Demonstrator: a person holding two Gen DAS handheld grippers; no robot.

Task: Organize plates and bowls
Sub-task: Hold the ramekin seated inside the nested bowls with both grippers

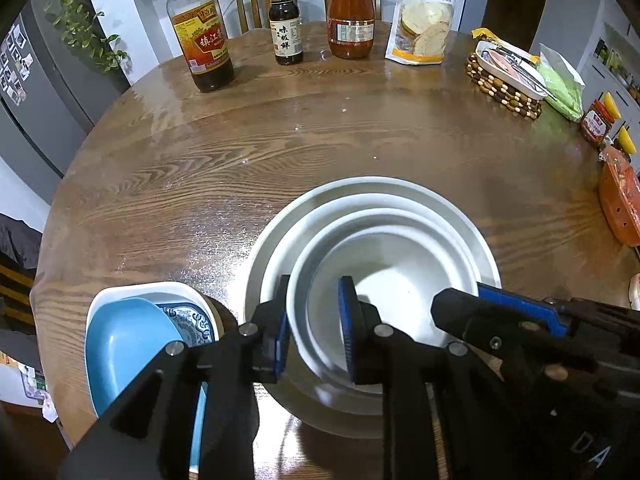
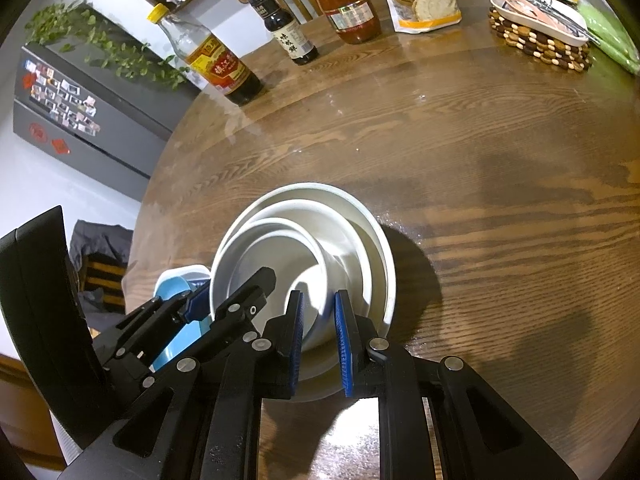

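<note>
A stack of white bowls [image 1: 400, 240] sits nested on the round wooden table [image 1: 280, 140], near its front edge. My left gripper [image 1: 316, 320] is open and straddles the near rim of the inner bowl [image 1: 384, 280], one pad outside and one inside. My right gripper [image 2: 318, 332] is open too, straddling the near rim of the same stack [image 2: 320, 232]. A blue dish [image 1: 124, 344] lies in a blue-and-white patterned dish [image 1: 192, 316] left of the stack; it also shows in the right wrist view [image 2: 176, 288].
At the table's far side stand a vinegar bottle [image 1: 202, 36], a small dark sauce bottle [image 1: 285, 24], a red sauce bottle [image 1: 350, 16] and a flour bag [image 1: 424, 16]. A beaded trivet with a white dish [image 1: 506, 76] sits at the right, an orange box [image 1: 622, 204] further right.
</note>
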